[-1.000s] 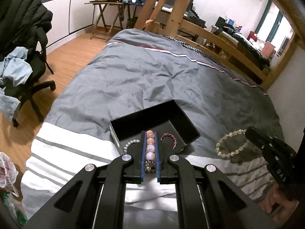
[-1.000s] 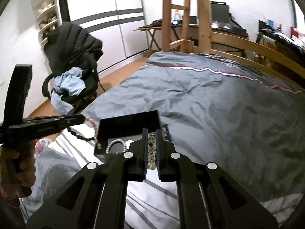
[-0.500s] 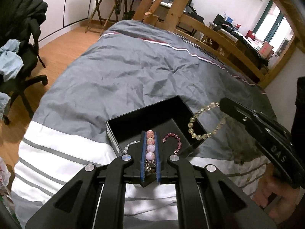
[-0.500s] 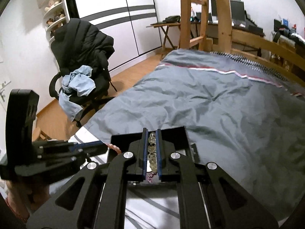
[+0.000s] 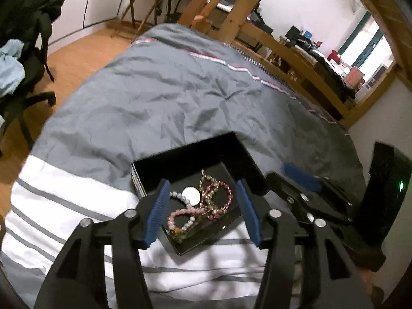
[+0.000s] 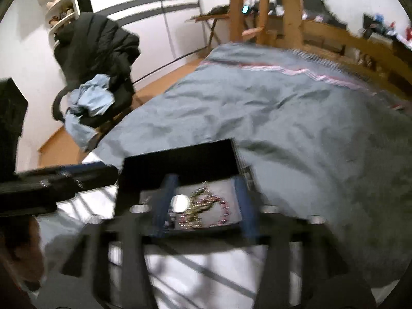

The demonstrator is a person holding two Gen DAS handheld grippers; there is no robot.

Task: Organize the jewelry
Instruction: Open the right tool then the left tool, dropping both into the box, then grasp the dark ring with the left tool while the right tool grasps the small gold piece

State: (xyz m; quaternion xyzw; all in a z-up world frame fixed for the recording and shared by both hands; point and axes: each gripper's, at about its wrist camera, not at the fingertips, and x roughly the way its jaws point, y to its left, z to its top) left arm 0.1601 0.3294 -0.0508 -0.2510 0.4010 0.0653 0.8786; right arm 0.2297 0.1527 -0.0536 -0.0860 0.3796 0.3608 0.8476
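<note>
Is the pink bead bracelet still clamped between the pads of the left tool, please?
No, the left tool stands open and the pink bead bracelet lies loose in the black box between its pads.

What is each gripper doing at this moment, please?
Left gripper: jaws just opened, empty, over the bracelets in the black box.
Right gripper: jaws just opened, empty, above the same box.

box point(image 5: 189, 154): 1 | bracelets point(image 5: 206, 203): about 4, tangled | tongs point(image 5: 203, 212): 2
</note>
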